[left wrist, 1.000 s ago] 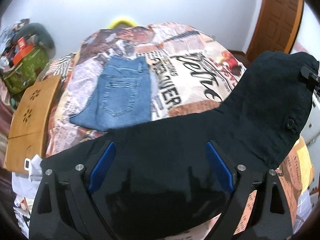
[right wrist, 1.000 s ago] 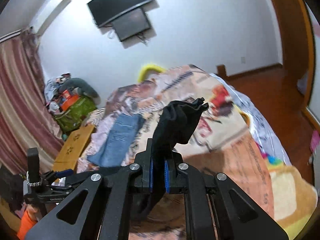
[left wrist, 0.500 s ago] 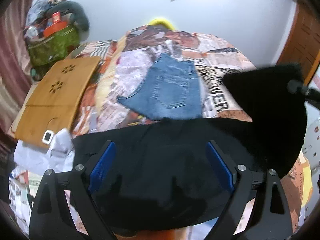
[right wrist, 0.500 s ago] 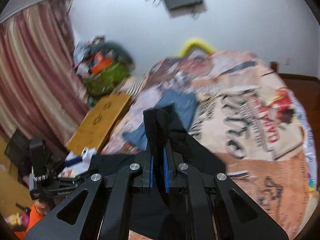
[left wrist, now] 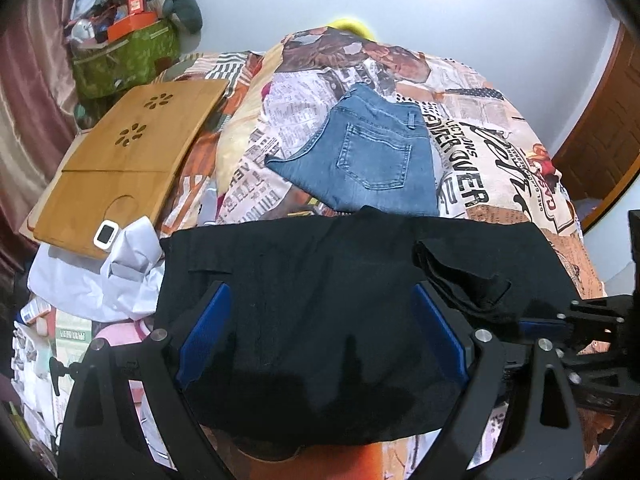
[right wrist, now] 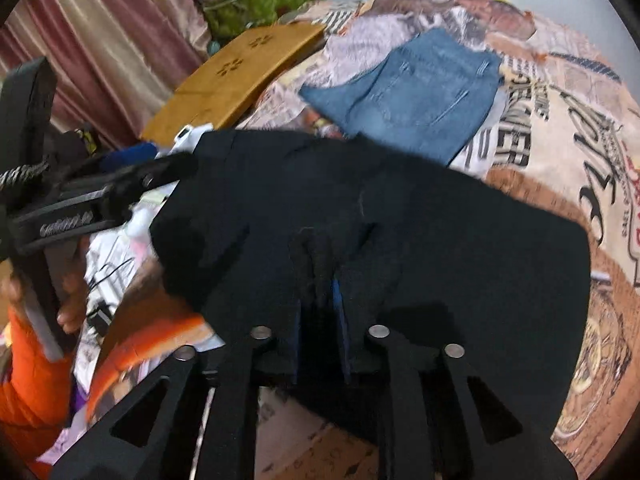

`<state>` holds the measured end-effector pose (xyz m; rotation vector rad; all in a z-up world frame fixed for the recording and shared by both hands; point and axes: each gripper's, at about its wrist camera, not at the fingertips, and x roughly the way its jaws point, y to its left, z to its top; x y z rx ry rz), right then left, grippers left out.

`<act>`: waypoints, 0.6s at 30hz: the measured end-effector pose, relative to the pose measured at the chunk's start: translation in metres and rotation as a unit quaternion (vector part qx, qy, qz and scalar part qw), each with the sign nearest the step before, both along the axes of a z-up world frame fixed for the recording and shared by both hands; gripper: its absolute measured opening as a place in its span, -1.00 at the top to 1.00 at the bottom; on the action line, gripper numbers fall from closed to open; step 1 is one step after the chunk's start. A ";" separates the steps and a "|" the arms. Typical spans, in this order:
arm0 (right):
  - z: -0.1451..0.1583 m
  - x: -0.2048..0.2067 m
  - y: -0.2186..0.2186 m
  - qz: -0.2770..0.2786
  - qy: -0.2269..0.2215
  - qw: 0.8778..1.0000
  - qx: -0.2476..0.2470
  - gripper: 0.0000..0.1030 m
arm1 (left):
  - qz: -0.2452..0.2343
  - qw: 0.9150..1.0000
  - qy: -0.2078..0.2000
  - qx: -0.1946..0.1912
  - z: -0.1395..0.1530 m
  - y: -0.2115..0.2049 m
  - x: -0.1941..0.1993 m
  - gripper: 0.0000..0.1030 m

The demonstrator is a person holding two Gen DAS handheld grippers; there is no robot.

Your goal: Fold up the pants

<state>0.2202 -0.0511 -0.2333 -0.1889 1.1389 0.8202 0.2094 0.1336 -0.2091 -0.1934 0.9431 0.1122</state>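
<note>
Black pants (left wrist: 320,280) lie folded across the near part of the bed, also filling the right wrist view (right wrist: 420,220). My left gripper (left wrist: 320,332) hangs open over them, its blue pads wide apart and holding nothing. My right gripper (right wrist: 320,304) is shut on a bunched fold of the black pants; it shows at the right of the left wrist view (left wrist: 536,324), low on the cloth. The left gripper's body shows at the left of the right wrist view (right wrist: 100,196).
Folded blue jeans (left wrist: 368,160) lie further back on the newspaper-print bedspread (left wrist: 500,160). A wooden lap desk (left wrist: 128,152) and white cloth (left wrist: 96,276) lie at the left edge. A green bag (left wrist: 124,56) stands by the curtain. A wooden door (left wrist: 600,140) is at the right.
My right gripper carried the raised end of the black pants leftward and down onto the rest, so the pants now lie folded flat. The left gripper stayed open above them.
</note>
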 end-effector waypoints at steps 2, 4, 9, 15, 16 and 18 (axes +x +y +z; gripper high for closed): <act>0.008 -0.003 -0.008 0.000 0.006 1.000 0.012 0.51 | -0.009 1.000 -0.002 0.002 0.002 -0.008 0.003 -0.78; 0.021 -0.006 -0.018 0.003 0.006 1.000 0.030 0.38 | -0.018 1.000 0.001 -0.001 0.003 -0.014 0.007 -0.78; 0.057 -0.008 -0.053 -0.023 -0.056 0.997 0.052 0.04 | -0.043 0.999 0.012 -0.017 0.001 -0.036 0.023 -0.78; 0.051 0.012 -0.089 -0.077 -0.104 0.992 -0.002 -0.06 | -0.084 0.996 0.030 -0.030 -0.004 -0.076 0.045 -0.78; 0.043 0.016 -0.092 -0.081 -0.097 0.992 -0.008 -0.06 | -0.095 0.994 0.035 -0.027 -0.007 -0.085 0.049 -0.78; 0.033 0.023 -0.099 -0.087 -0.080 0.993 -0.018 -0.06 | -0.116 0.992 0.047 -0.018 -0.014 -0.104 0.057 -0.78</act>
